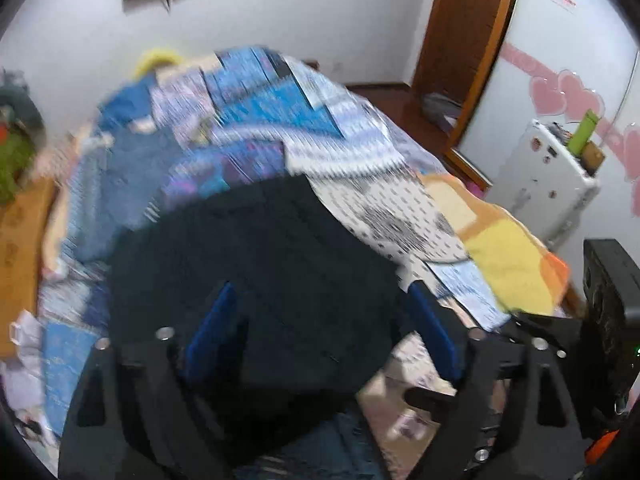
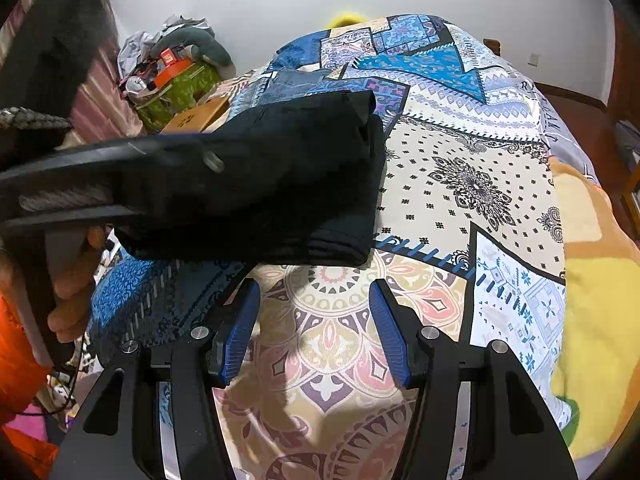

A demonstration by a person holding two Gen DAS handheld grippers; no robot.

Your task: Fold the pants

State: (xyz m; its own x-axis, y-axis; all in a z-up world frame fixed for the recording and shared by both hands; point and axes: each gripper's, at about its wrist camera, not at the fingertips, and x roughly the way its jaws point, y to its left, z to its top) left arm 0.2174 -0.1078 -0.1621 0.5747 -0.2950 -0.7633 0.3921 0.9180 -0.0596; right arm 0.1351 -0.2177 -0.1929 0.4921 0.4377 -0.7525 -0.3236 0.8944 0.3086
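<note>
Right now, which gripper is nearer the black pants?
Left. The left gripper reaches over the black pants, fingers straddling the fabric; the right gripper sits open just short of their near edge.

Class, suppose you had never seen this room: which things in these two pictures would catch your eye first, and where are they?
First, the black pants, folded into a thick bundle on the patchwork bedspread, near its left side in the right wrist view. Next, the right claw, open and empty just short of the bundle. The left claw straddles the bundle, fingers wide apart.
</note>
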